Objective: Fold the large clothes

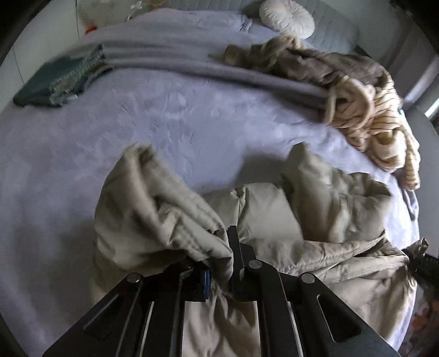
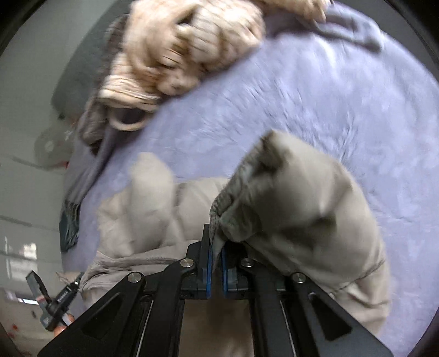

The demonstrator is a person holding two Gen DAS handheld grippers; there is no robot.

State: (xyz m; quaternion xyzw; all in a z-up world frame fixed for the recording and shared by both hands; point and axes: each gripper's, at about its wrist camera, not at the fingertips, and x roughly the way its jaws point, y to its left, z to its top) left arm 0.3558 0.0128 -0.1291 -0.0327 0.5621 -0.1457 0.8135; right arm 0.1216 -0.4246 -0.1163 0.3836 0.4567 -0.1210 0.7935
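1. Beige padded jacket (image 1: 263,217) lies crumpled on the near part of the lavender bedspread (image 1: 164,115), which is the landmark for everything below.
2. Left gripper (image 1: 233,255): jaws nearly closed, pinching a stitched edge of the jacket. A sleeve-like fold bunches up to the left of the fingers, lifted off the bedspread.
3. Right gripper (image 2: 216,247): jaws narrow, blue pads clamped on a thin jacket edge next to a ribbed knit cuff or hem. A puffy fold hangs to the right of the fingers, above the bedspread.
4. Jacket body sags between the two grips; its lower part drapes over the near edge of the bedspread.
5. Left wrist view shows the right gripper's tip at the far right edge, holding jacket fabric. Right wrist view shows the left gripper low at the left, with fabric trailing to it.
6. Cream striped garment (image 1: 378,123) is heaped at the far right of the bedspread, partly over a brown-grey garment (image 1: 315,63) behind it.
7. Grey blanket (image 1: 170,55) is folded in a band across the far side of the bedspread.
8. Dark teal folded stack (image 1: 55,82) sits at the far left of the bedspread.
9. White round cushion (image 1: 286,16) sits beyond the bedspread's far edge, on a grey pillow.
10. Both views are motion-blurred; fine detail at the pads is unclear.
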